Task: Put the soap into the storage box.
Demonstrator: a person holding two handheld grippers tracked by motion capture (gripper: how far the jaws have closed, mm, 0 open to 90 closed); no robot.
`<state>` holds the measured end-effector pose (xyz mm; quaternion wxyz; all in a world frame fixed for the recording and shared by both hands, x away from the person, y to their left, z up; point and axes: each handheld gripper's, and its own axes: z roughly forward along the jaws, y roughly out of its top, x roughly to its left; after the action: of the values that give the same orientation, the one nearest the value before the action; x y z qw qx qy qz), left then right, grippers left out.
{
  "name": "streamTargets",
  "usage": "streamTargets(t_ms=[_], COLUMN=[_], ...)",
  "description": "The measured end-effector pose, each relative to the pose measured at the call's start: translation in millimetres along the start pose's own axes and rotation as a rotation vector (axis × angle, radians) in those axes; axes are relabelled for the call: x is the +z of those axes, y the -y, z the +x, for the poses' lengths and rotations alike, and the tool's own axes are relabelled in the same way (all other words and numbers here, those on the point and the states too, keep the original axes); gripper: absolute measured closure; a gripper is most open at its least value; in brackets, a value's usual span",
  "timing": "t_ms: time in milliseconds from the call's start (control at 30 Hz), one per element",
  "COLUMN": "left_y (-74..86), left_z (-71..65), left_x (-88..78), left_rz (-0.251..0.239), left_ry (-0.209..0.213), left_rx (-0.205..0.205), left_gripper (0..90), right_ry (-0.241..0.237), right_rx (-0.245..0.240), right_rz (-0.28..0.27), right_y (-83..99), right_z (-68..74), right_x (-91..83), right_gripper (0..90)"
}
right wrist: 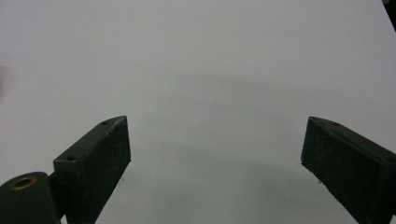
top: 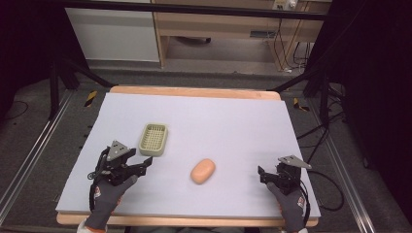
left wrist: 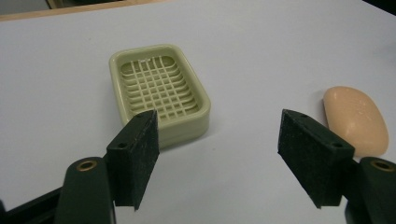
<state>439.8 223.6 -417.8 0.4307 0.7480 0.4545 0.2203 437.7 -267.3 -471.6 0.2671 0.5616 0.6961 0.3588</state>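
Observation:
A pale green soap dish point(top: 153, 139) with a grid floor lies empty on the white table top point(top: 228, 121), left of centre. A peach bar of soap point(top: 203, 171) lies flat nearer the front, about the middle. My left gripper point(top: 145, 165) stands open just in front of the dish, pointing toward the gap between dish and soap. In the left gripper view the soap dish point(left wrist: 159, 88) sits past the left jaw and the soap point(left wrist: 357, 119) past the right jaw, with the left gripper point(left wrist: 218, 126) holding nothing. My right gripper point(top: 272, 171) is open at the front right, and the right gripper point(right wrist: 215, 128) faces bare table.
The white sheet covers a wooden table whose edge point(top: 194, 91) shows at the back. Dark metal frame rails point(top: 29, 160) run along both sides. Cables point(top: 330, 189) trail off the right side. A cabinet point(top: 114, 34) and wooden furniture stand beyond the table.

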Motion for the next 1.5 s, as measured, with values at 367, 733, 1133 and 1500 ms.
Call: streamTargets(t_ms=[367, 733, 1133, 1500], left_y=[-16.3, -31.0, -40.6, -42.6], left_z=[-17.8, -41.6, -63.2, -86.1], left_x=[11.3, 23.4, 38.3, 54.3], left_rz=[0.005, 0.006, 0.029, 0.060], left_ry=[0.038, 0.084, 0.121, 0.149], left_rx=[0.038, 0.073, 0.114, 0.157], left_gripper=[27.1, 26.0, 25.3, 25.0], right_ry=[0.008, 0.012, 0.004, 0.001], right_rx=[-0.008, -0.005, -0.009, -0.016], right_rz=[0.000, -0.003, -0.006, -0.002], right_y=[0.1, 0.4, 0.6, 0.6], right_z=[0.2, 1.0, 1.3, 1.3], right_x=[0.3, -1.1, -1.3, -0.8], right_gripper=[8.3, 8.1, 8.1, 8.1])
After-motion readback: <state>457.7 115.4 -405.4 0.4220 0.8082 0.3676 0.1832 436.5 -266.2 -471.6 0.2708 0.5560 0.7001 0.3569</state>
